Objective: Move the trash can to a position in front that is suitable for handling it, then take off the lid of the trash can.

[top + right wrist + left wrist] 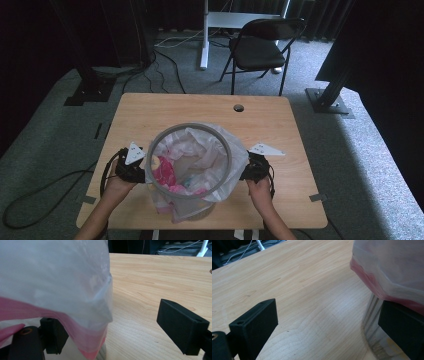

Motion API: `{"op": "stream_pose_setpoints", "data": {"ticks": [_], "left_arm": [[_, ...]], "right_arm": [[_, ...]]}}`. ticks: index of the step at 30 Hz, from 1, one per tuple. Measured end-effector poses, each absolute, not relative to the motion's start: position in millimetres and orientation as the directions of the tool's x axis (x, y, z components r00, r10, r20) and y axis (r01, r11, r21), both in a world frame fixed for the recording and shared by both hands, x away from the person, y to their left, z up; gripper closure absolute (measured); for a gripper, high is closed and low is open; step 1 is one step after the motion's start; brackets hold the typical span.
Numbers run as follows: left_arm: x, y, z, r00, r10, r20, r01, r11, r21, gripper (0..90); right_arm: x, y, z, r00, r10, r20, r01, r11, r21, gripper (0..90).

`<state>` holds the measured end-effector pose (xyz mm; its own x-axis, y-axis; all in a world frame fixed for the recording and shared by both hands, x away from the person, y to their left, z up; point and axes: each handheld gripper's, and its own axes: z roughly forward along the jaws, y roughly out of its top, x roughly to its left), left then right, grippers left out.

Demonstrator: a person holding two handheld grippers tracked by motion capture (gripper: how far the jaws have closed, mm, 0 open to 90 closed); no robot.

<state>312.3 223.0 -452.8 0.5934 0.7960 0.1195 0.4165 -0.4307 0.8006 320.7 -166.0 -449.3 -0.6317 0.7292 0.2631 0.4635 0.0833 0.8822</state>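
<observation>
Wooden tabletop (150, 112), grey carpet, black chair (260, 47). Lined bin (192, 160) near front edge. Left gripper (142, 172), right gripper (244, 170): jaws wide, flanking the liner.

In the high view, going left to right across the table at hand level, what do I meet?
Left gripper → bin's grey rim → white bag liner inside it → right gripper.
</observation>
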Motion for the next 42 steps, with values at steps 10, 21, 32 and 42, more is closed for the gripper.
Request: {"op": "stream_pose_setpoints", "data": {"ticks": [10,21,32,42], "left_arm": [[320,235,-487,0.612,0.789,0.061,0.497,-0.443,0.746,2.1],[304,256,-509,0.580,0.814,-0.005,0.529,-0.372,0.763,2.1],[280,268,-525,0.576,0.816,-0.041,0.522,-0.329,0.787,2.1],[273,274,-534,0.578,0.814,-0.052,0.522,-0.320,0.790,2.1]], "right_arm": [[328,-186,-461,-0.642,0.724,0.253,0.466,0.108,0.878,11.9],[317,-243,-487,-0.588,0.776,0.230,0.519,0.143,0.843,13.0],[298,-305,-502,-0.601,0.747,0.286,0.549,0.126,0.826,14.4],[290,-319,-458,-0.577,0.772,0.267,0.495,0.071,0.866,12.1]]}}
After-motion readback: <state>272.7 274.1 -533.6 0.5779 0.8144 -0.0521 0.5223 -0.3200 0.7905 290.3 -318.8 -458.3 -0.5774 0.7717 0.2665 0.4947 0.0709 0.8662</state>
